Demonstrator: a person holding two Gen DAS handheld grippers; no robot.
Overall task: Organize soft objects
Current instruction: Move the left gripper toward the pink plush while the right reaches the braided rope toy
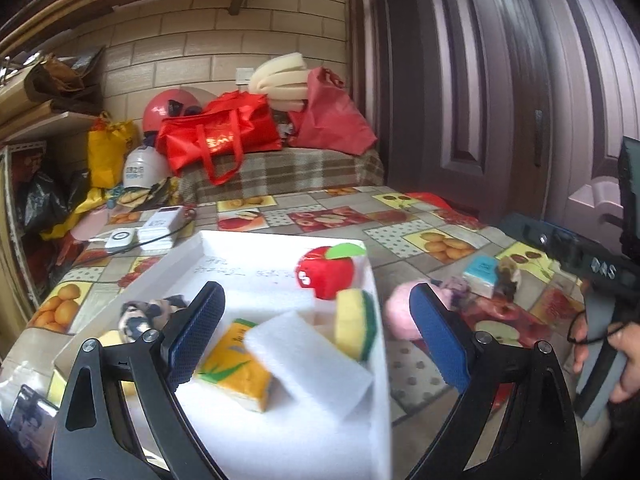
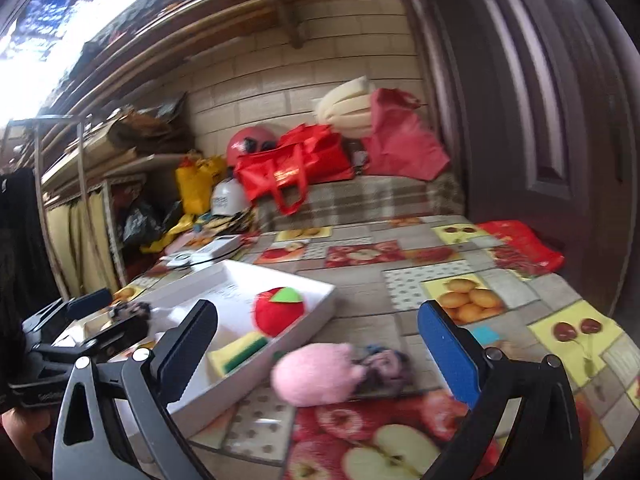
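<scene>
A white foam tray (image 1: 224, 248) on the table holds a red plush apple (image 1: 326, 274), a yellow-green sponge (image 1: 356, 330), a white foam block (image 1: 316, 360), a yellow tissue pack (image 1: 236, 368) and a dark patterned plush (image 1: 140, 316). My left gripper (image 1: 316, 328) is open and empty above the tray. A pink plush (image 2: 316, 374) with a dark fuzzy piece (image 2: 384, 366) lies on the table right of the tray (image 2: 280, 276). My right gripper (image 2: 320, 348) is open and empty, just above the pink plush. The apple (image 2: 278, 312) and sponge (image 2: 240, 352) also show in the right wrist view.
A teal tissue pack (image 1: 482, 274) and a small brown plush (image 1: 508, 276) lie on the fruit-print tablecloth (image 2: 400, 280). White devices (image 1: 160, 226) sit behind the tray. Red bags (image 1: 224, 136), helmets and foam crowd the far bench. A door (image 1: 500, 80) stands at right.
</scene>
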